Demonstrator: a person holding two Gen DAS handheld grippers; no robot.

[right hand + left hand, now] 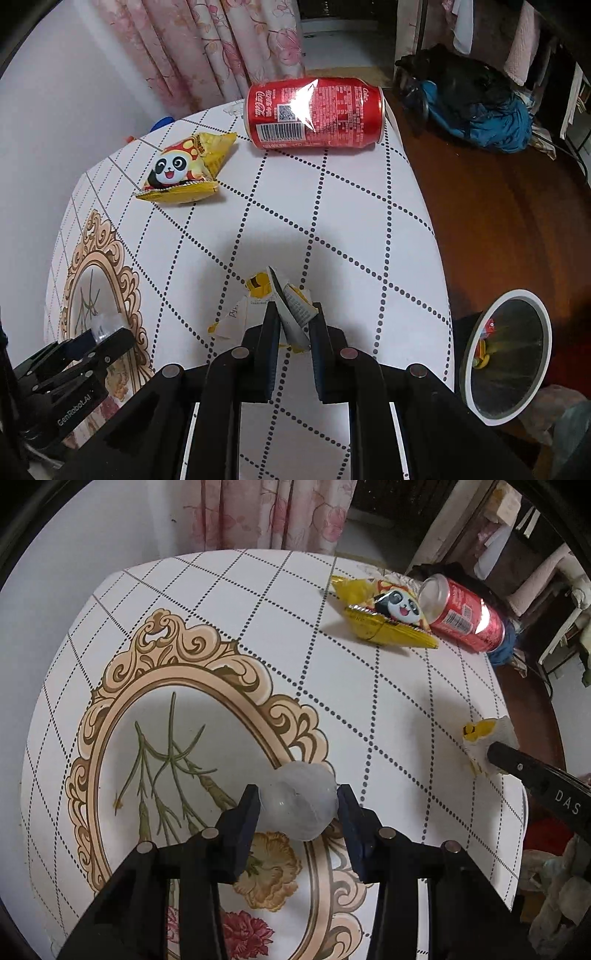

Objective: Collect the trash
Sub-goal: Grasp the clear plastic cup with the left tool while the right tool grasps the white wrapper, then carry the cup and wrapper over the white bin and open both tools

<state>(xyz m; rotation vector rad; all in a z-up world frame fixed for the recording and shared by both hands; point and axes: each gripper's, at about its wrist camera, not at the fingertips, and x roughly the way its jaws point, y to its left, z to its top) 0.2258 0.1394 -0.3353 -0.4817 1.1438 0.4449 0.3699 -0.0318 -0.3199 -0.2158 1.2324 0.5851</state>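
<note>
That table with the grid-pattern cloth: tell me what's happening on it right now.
A person is clearing trash with two handheld grippers. The left gripper is closed on a crumpled clear plastic cup; the right gripper pinches a torn white and yellow paper wrapper. A yellow panda snack bag and a red soda can on its side lie on the table. A white-rimmed bin waits beside it.

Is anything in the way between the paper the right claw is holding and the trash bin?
Nothing visible is. The right gripper pinches the torn wrapper near the table's edge, and the bin stands just past that edge on the right, its mouth facing this way. Only open floor shows between them.
</note>
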